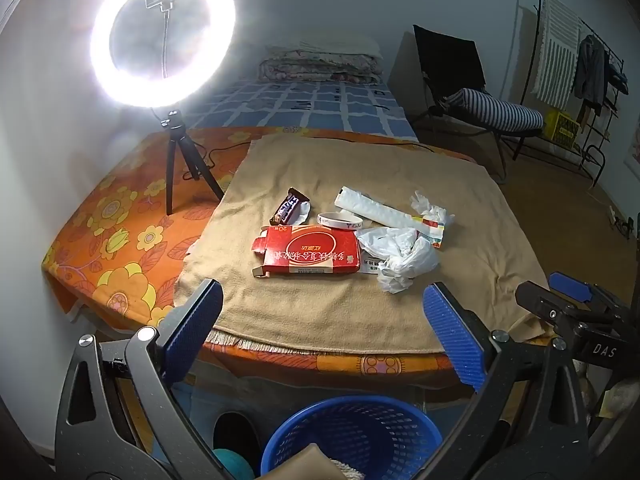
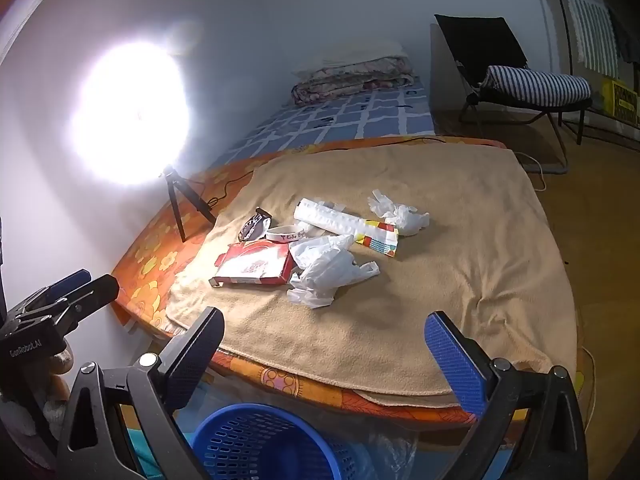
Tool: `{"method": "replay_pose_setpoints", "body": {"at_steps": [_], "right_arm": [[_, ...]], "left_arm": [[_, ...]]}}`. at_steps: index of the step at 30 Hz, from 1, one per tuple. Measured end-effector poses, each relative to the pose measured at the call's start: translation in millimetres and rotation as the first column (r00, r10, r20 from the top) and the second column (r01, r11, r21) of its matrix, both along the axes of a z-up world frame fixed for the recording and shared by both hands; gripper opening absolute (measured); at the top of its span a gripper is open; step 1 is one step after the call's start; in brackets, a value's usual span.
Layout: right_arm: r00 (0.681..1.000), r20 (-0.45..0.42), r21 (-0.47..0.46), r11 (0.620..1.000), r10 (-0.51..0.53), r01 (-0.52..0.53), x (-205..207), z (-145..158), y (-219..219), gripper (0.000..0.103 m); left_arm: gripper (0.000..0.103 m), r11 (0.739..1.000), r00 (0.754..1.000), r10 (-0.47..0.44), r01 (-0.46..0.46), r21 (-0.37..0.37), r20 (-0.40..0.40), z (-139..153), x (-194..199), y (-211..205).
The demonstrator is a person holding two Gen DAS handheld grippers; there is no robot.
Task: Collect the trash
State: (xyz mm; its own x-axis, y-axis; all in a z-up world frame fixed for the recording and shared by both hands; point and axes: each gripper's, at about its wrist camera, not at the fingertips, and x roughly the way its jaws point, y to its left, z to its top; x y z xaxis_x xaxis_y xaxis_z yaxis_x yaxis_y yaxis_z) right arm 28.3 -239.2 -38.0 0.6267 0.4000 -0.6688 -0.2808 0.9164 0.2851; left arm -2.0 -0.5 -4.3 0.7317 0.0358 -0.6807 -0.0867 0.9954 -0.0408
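On the table (image 1: 120, 216) — tan towel (image 1: 340, 312) carrying trash: red box (image 1: 308, 254), white bag (image 1: 400, 256), wrapper (image 1: 289, 207) | below its edge, blue basket (image 1: 352, 436) | left gripper (image 1: 322, 332), right gripper (image 2: 324, 354) — both wide apart, empty

Two wrist fisheye views, both looking forward along open blue-padded fingers from the near edge of the table.

Left wrist view is facing the tan towel (image 1: 340, 184) head-on, from low and near, above the blue basket (image 1: 352, 436); right wrist view is looking from further right, angled leftward. Both are sharing the trash pile, red box (image 1: 310, 254) (image 2: 256, 266), ring light (image 1: 162, 38), bed and chair; each is catching the other gripper at its frame edge.
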Motion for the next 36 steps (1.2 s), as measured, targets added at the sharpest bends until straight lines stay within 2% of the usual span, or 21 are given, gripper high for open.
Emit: {"method": "replay_pose_setpoints", "body": {"at_steps": [36], "right_arm": [[1.0, -0.001, -0.002, 1.0, 0.002, -0.002, 2.6, -1.1, 0.5, 0.102]], "left_arm": [[0.102, 1.0, 1.0, 0.0, 0.0, 0.002, -0.001, -1.3, -0.7, -0.1]]}}
